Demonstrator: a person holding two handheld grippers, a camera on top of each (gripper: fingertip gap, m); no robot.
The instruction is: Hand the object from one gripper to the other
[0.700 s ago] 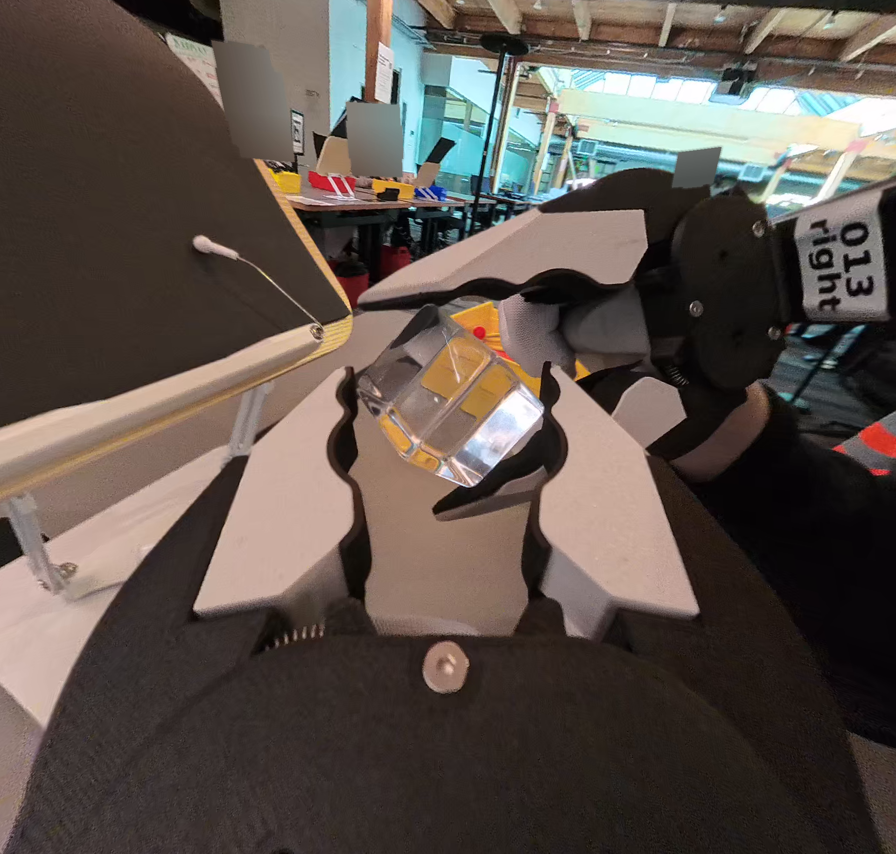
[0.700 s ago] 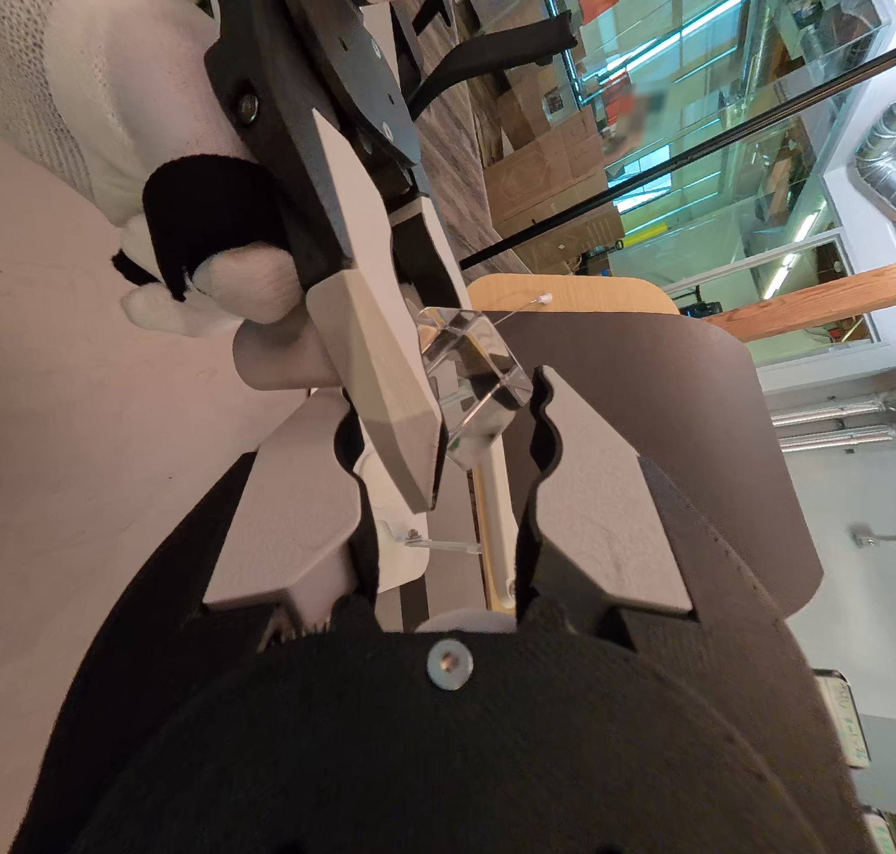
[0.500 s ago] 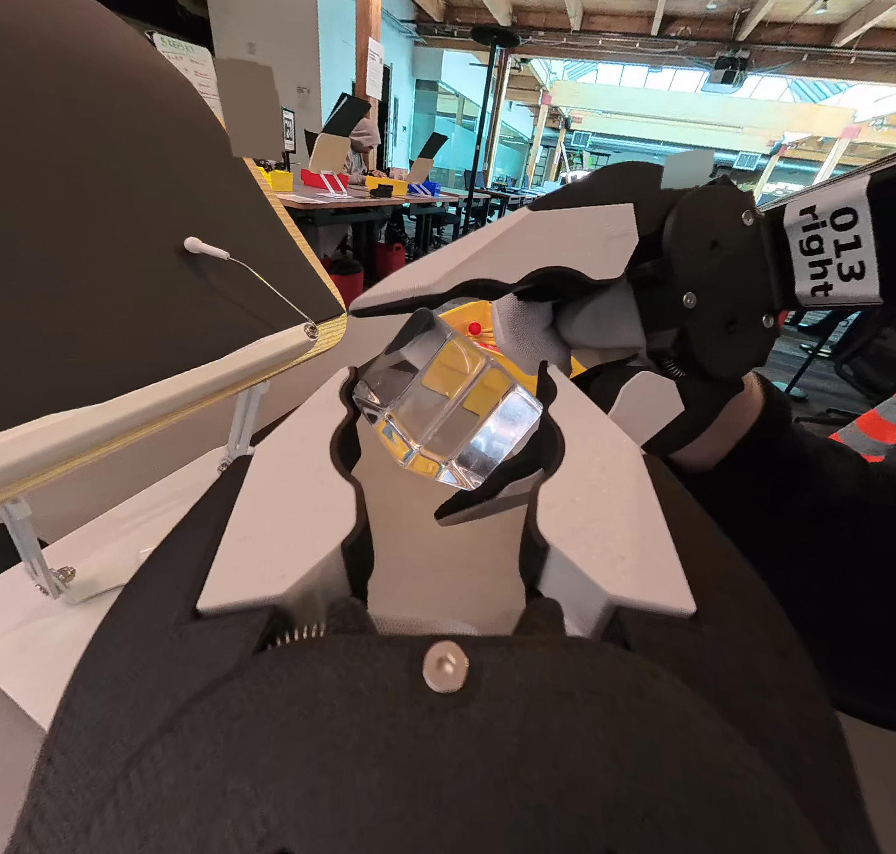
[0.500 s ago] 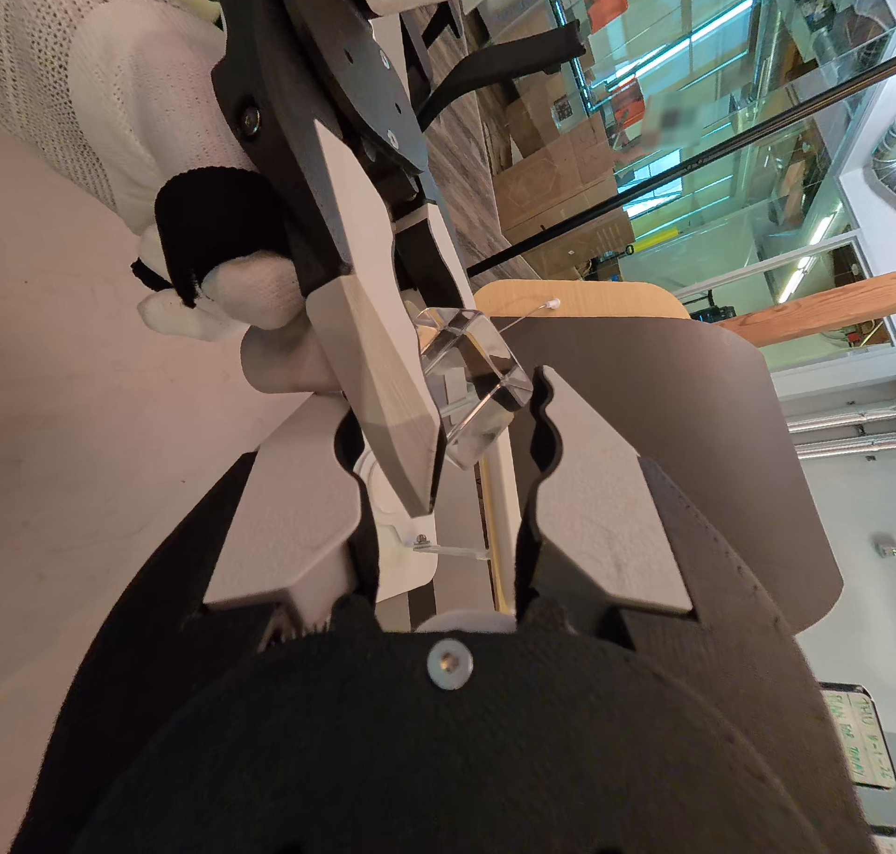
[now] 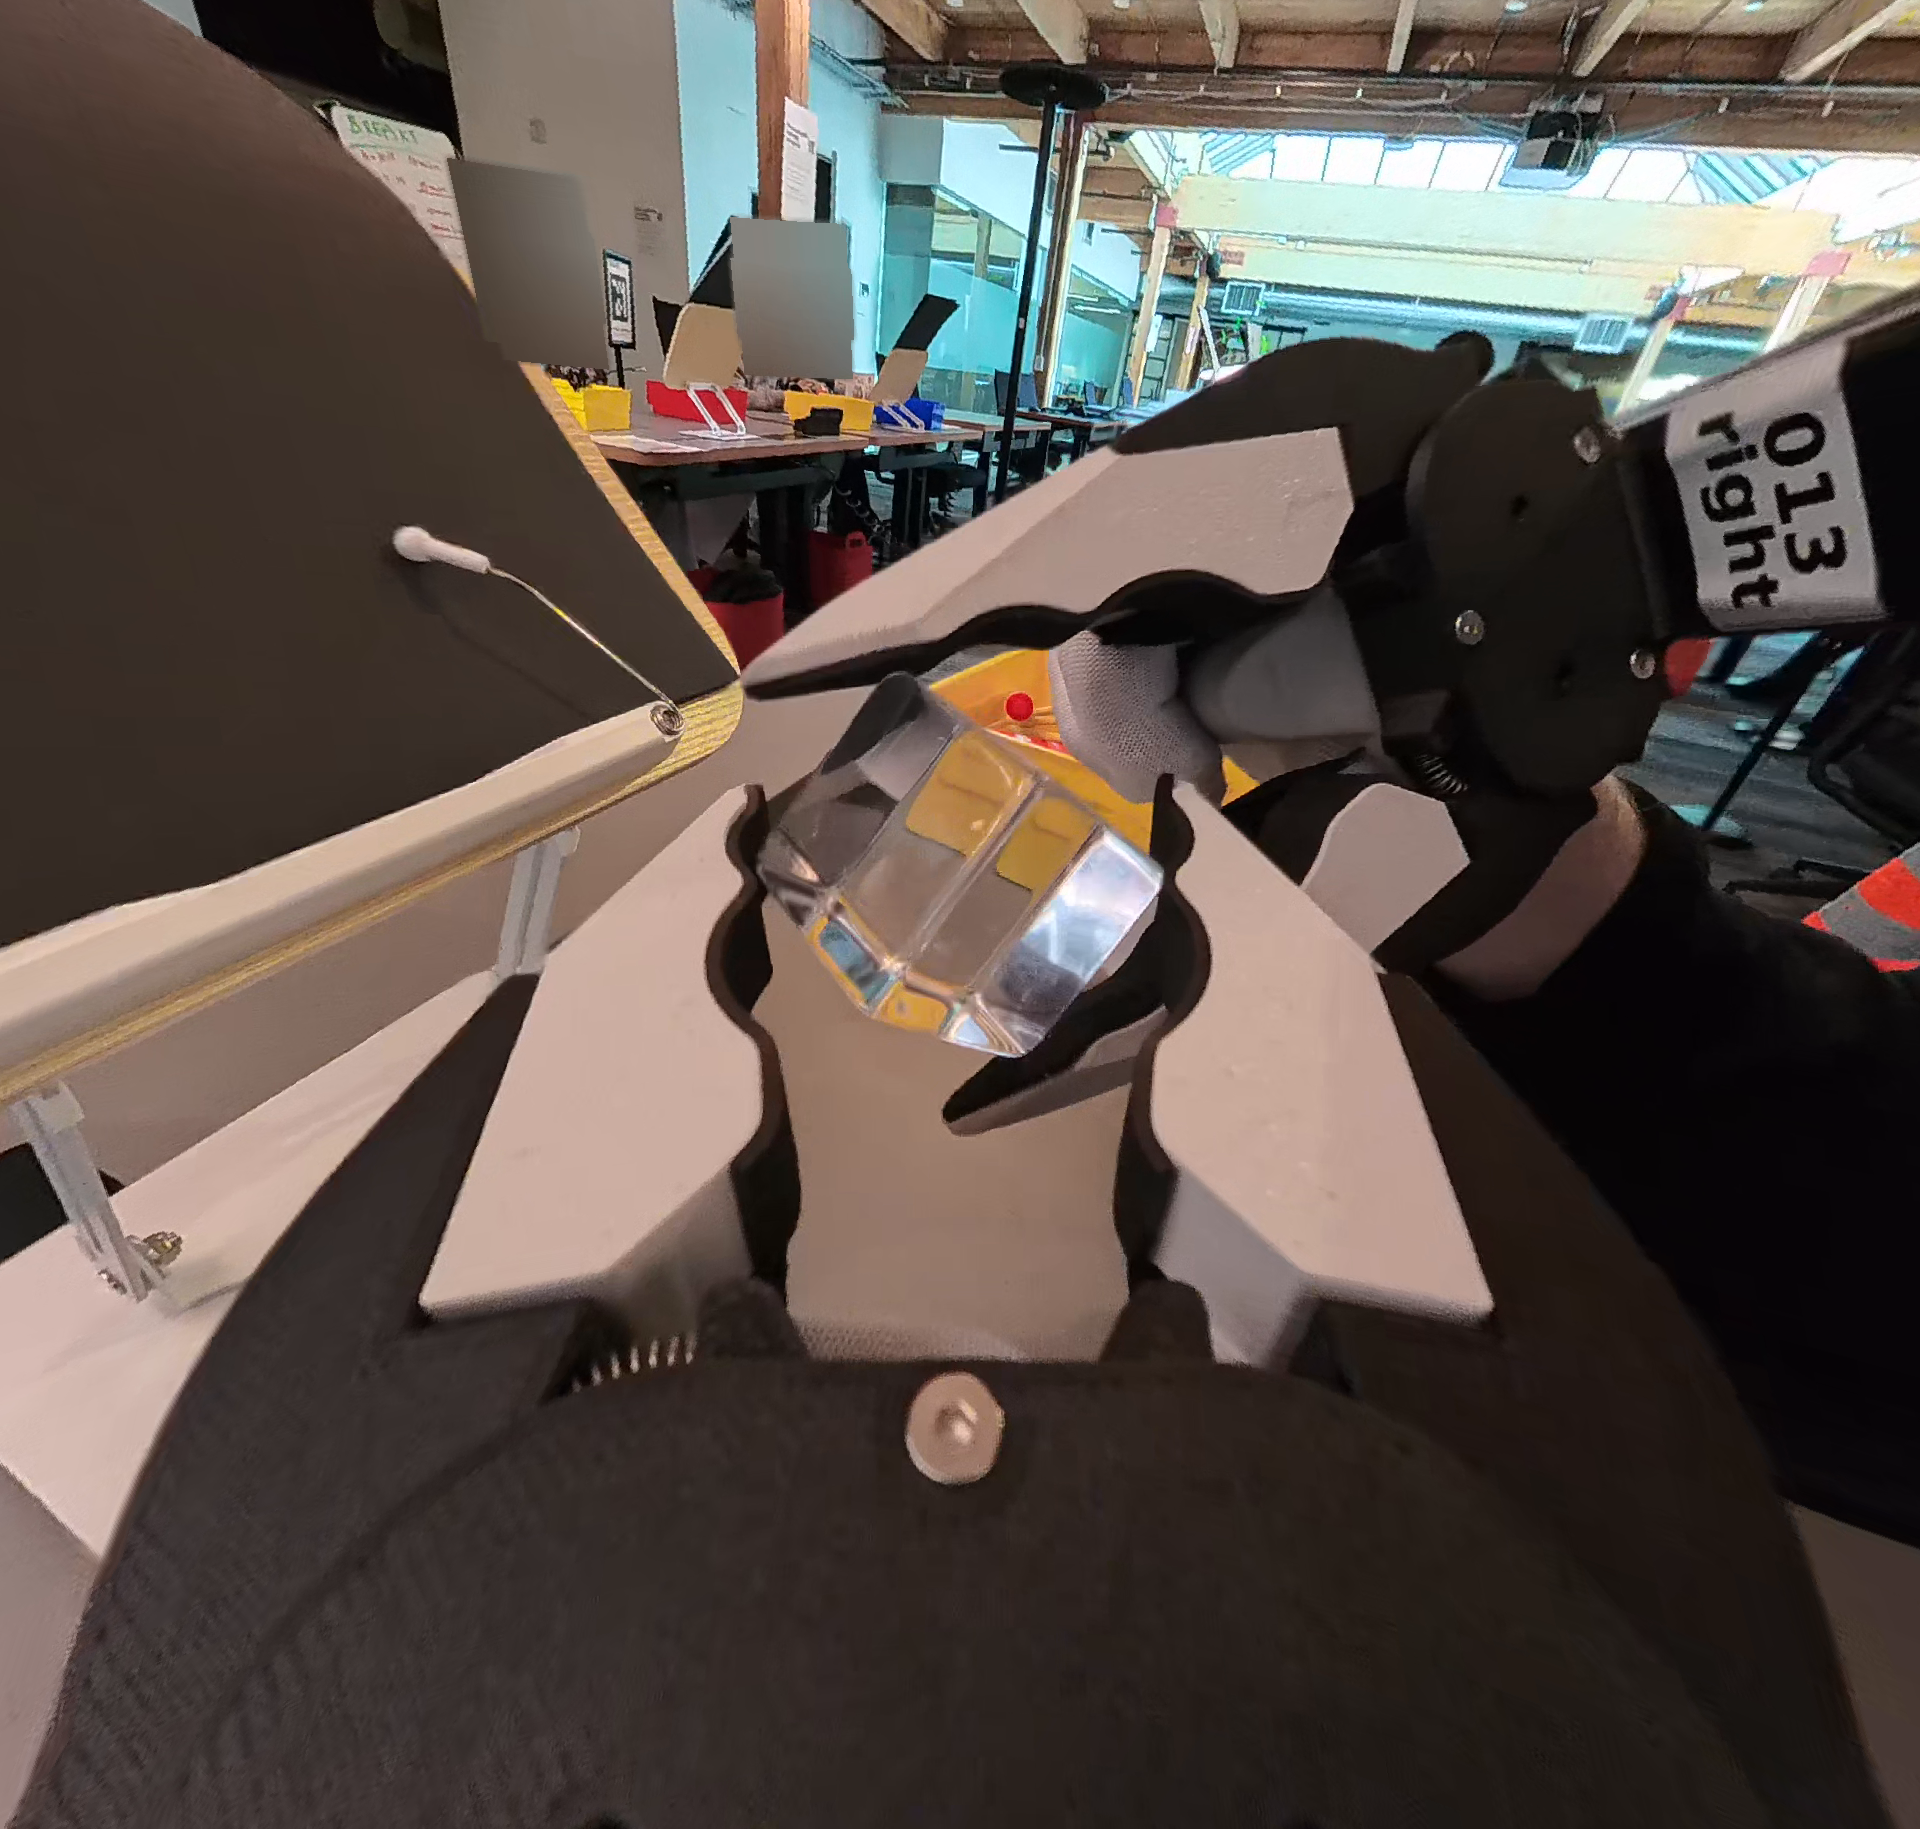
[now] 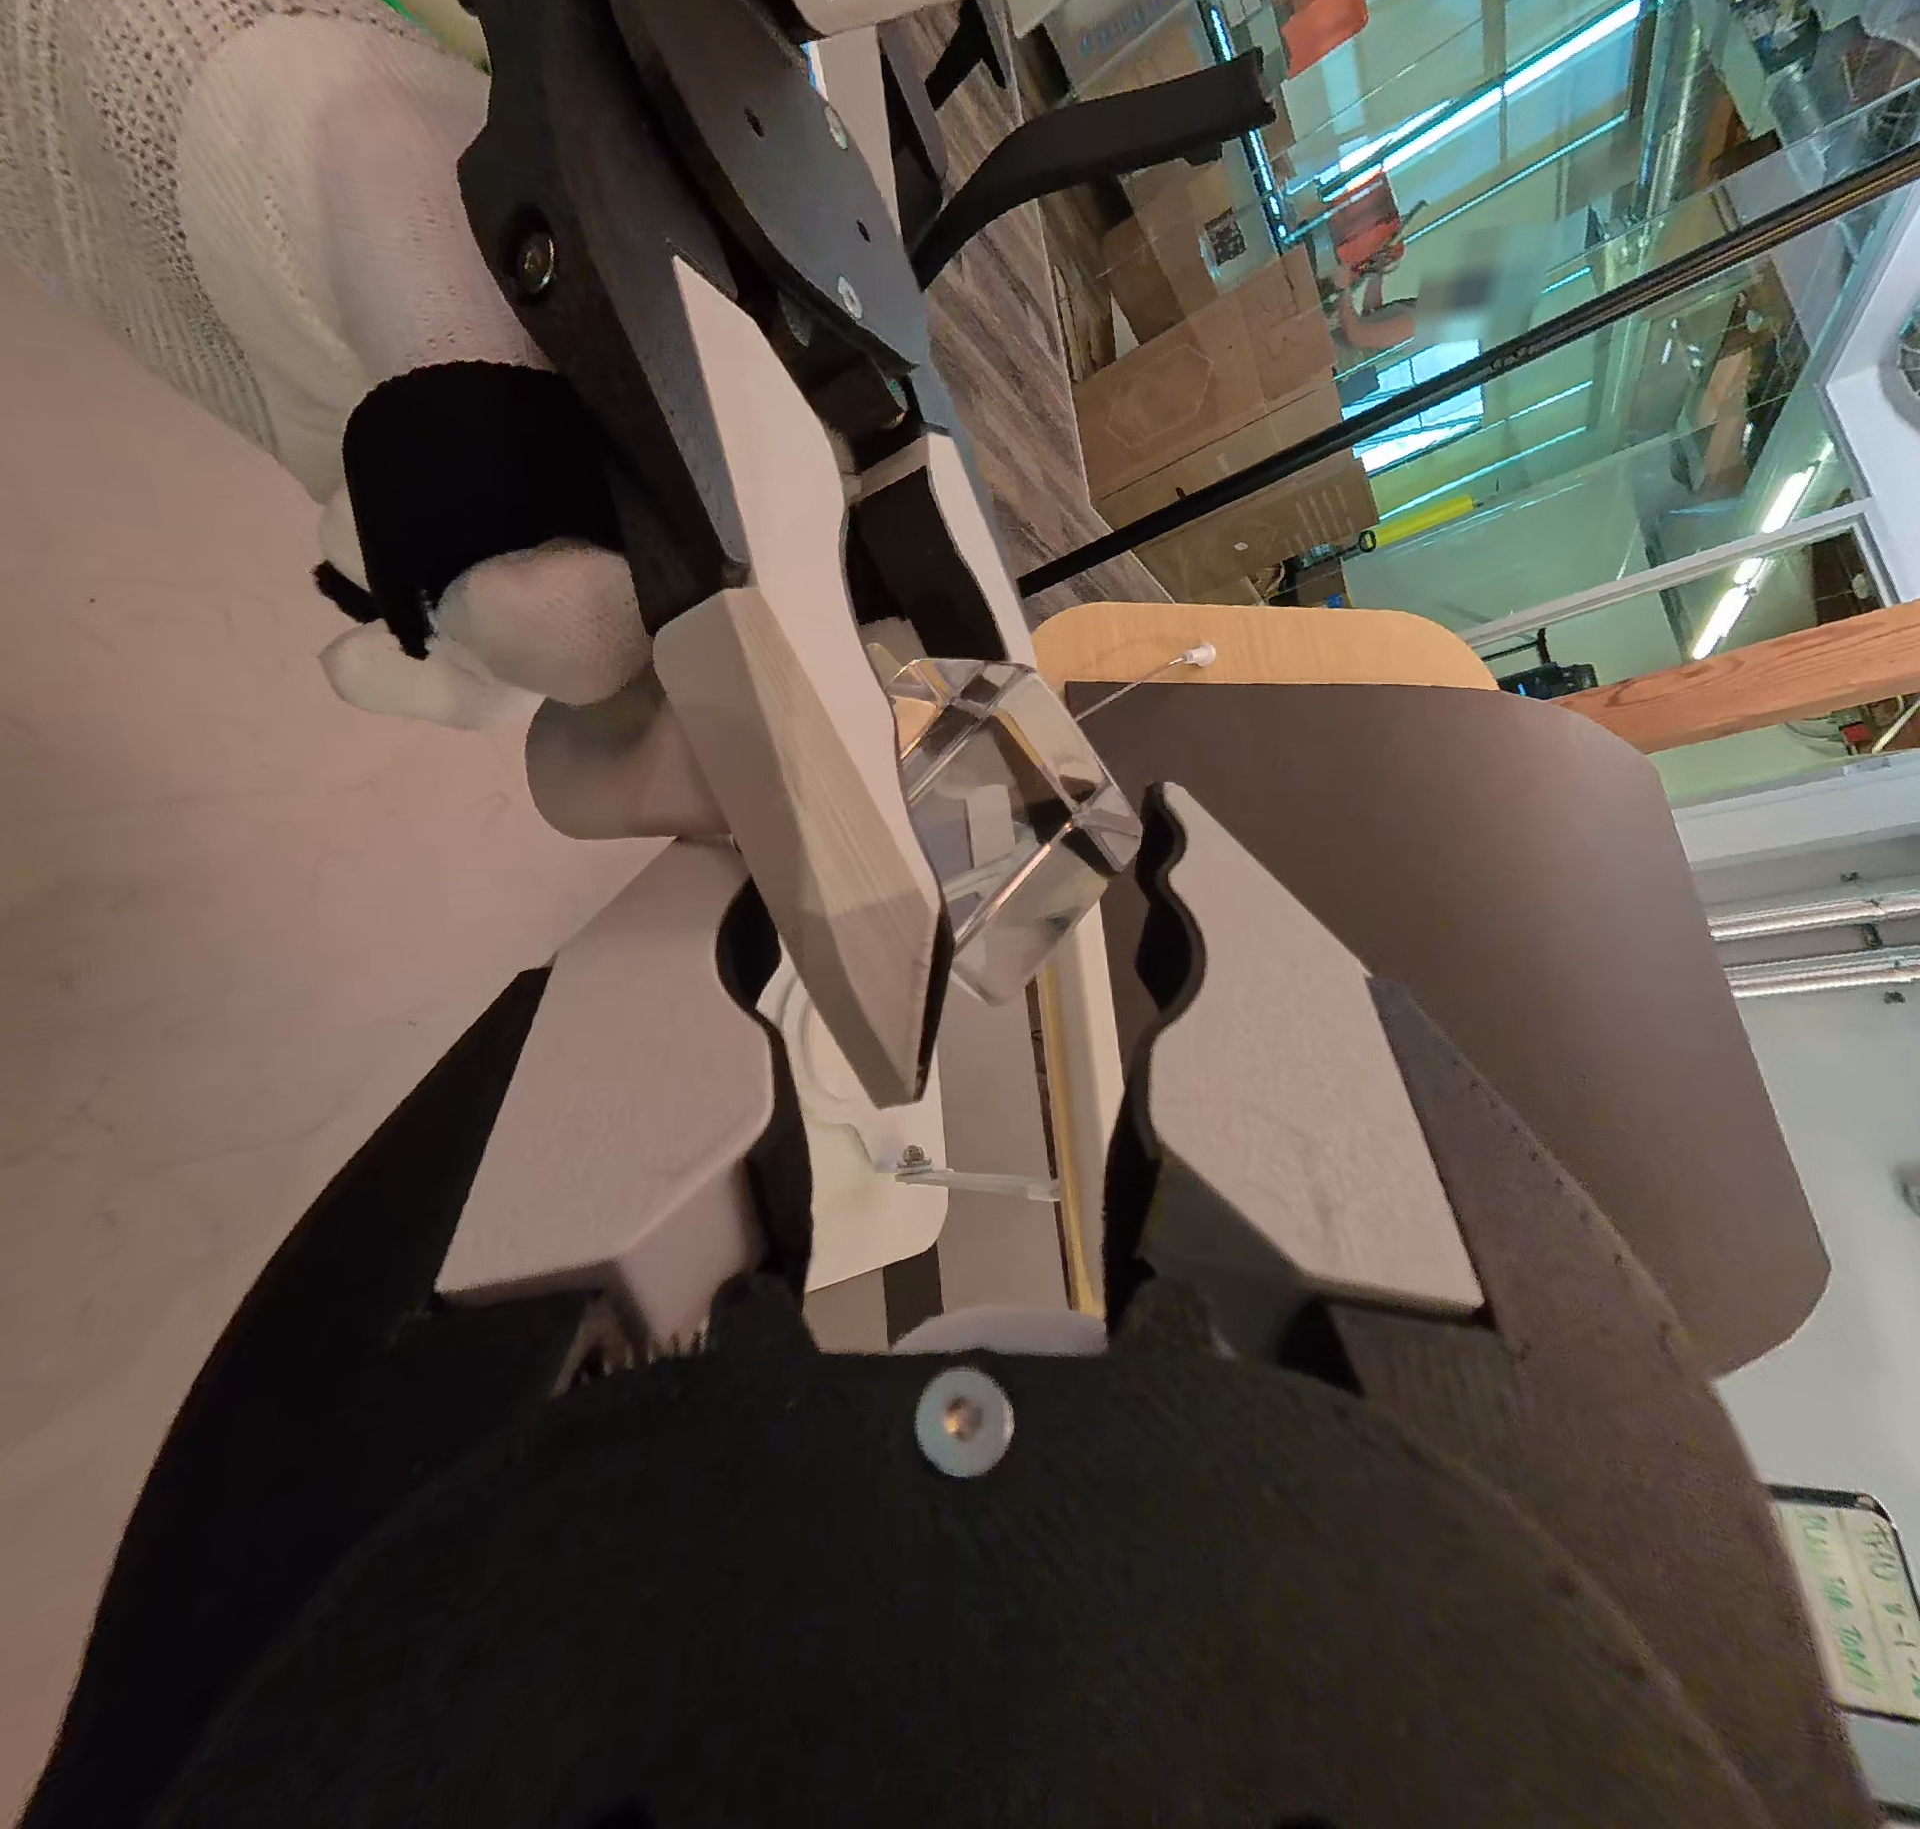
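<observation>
A clear faceted block [image 5: 961, 896] sits tilted between the fingertips of my left gripper [image 5: 956, 829], which is shut on it from both sides. My right gripper [image 5: 847, 896] comes in from the right, with one finger lying on the block's top and the other under it. In the right wrist view the block [image 6: 1023, 803] touches my right gripper's [image 6: 945, 870] right finger. A white finger of the left gripper [image 6: 810, 844] crosses in front and hides the block's left side. Both grippers are held in the air.
A dark tilted board on a small stand [image 5: 260, 429] stands close on the left, above a white table [image 5: 94, 1364]; it also shows in the right wrist view [image 6: 1455, 896]. A yellow bin [image 5: 971, 699] lies behind the block. Gloved hands [image 5: 1122, 730] hold the grippers.
Both grippers and the block have shifted slightly together. The finger gaps look the same and the block has stayed between both pairs of fingers.
</observation>
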